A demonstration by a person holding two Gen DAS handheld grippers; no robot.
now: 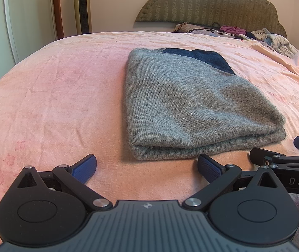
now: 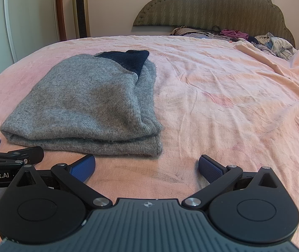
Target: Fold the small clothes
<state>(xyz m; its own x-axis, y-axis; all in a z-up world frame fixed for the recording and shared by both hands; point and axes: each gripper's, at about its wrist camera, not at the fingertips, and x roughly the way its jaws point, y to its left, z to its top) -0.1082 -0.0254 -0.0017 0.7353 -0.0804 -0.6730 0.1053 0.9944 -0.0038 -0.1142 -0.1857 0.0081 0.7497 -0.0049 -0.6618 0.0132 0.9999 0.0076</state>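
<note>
Fuzzy grey knit sweater (image 1: 183,105), finely ribbed, with a darker navy knit patch (image 1: 204,59). Soft, creased pink cotton bed sheet (image 1: 55,96). Matt black plastic left gripper (image 1: 147,167), textured blue rubbery fingers (image 1: 84,168), shiny metal pivots. Padded woven headboard (image 1: 212,4).

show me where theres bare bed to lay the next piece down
Bare pink sheet lies right of the folded grey sweater, up to the rumpled sheet edge. Another bare stretch lies left of it, toward the wardrobe. The headboard end is crowded with a clothes pile.
</note>
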